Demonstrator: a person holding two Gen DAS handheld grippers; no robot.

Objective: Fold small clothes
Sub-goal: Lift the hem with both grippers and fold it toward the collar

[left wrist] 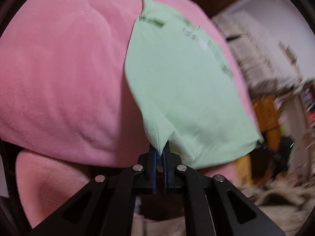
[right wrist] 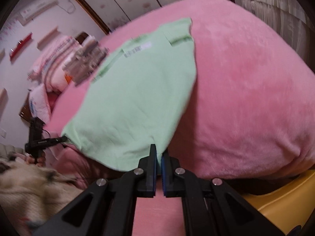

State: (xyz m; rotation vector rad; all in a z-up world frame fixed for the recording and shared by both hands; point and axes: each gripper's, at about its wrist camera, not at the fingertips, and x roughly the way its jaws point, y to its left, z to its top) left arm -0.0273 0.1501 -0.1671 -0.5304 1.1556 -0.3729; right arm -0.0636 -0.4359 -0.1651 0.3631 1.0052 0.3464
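On the pink bed [left wrist: 59,78], green shirt [left wrist: 177,90] pinched at both near corners by closed left gripper [left wrist: 160,153] and right gripper [right wrist: 159,155]; possible slippage from thin-hem grip, spoiling fold.

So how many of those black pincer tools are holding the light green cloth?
2. The left gripper pinches one near corner of the light green cotton garment; the right gripper pinches the other near corner, above the pink plush blanket.

Pale green small garment [left wrist: 177,90] lies spread on the pink blanket [left wrist: 59,78], its near corners lifted
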